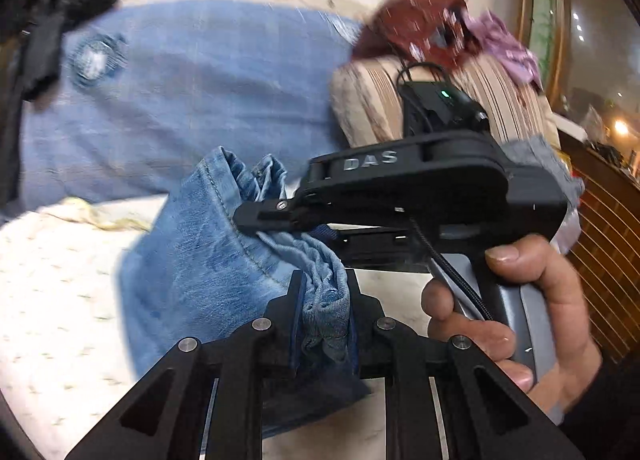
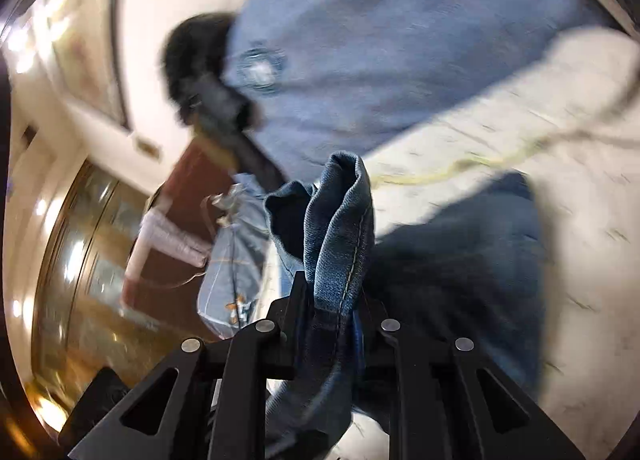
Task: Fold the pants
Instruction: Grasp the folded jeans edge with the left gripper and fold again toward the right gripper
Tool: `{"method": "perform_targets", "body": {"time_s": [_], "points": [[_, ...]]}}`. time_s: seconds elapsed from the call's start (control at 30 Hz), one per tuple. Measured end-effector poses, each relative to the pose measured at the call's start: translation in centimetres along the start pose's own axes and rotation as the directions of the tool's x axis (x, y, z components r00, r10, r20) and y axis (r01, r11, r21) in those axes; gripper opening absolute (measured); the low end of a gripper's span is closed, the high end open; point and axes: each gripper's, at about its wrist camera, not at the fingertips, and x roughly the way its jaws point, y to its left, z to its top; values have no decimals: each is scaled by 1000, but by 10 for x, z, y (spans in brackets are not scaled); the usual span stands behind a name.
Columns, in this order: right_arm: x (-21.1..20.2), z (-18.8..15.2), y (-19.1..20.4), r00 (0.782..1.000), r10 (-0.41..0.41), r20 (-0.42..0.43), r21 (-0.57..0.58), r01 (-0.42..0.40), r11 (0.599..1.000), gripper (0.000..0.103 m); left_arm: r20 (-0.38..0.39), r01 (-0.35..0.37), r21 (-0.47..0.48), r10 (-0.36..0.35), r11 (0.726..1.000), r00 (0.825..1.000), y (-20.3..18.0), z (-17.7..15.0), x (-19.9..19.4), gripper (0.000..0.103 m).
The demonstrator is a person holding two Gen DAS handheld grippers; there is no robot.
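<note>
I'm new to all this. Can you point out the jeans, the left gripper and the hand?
jeans [image 1: 200,260]: left wrist view, on the hem.
left gripper [image 1: 323,292]: left wrist view, between its fingertips.
hand [image 1: 532,312]: left wrist view, on its fingers.

The left gripper pinched a bunch of the blue jeans. The right gripper bit the same cloth close by, with a hand holding its handle.
</note>
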Motion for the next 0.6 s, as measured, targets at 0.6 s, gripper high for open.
{"method": "perform_targets", "body": {"time_s": [0.6], "points": [[-15,5,19,995,-51,86,-114,61,992,57,-36,116,-103,-120,988,992,76,-26,-31,55]]}}
